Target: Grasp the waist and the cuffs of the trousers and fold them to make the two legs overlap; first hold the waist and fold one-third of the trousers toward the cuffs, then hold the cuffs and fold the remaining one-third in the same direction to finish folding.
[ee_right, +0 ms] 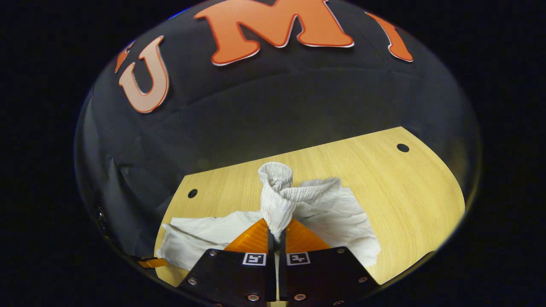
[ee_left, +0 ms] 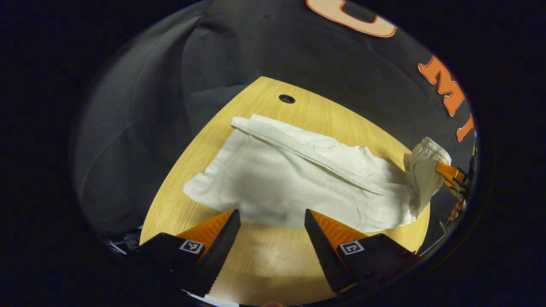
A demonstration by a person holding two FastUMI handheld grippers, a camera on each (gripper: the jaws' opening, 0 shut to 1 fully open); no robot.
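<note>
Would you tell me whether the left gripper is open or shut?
Open: the left gripper has its fingers spread apart over the bare table, just short of the trousers.

Each gripper, left (ee_left: 272,221) and right (ee_right: 277,232), has ridged wedge fingers on black screw-fastened blocks, a square coded tag behind each finger.

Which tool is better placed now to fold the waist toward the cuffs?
Right, probably. The right tool is already shut on the waist of the trousers, lifting it off the table. The left tool is open, holding nothing.
</note>
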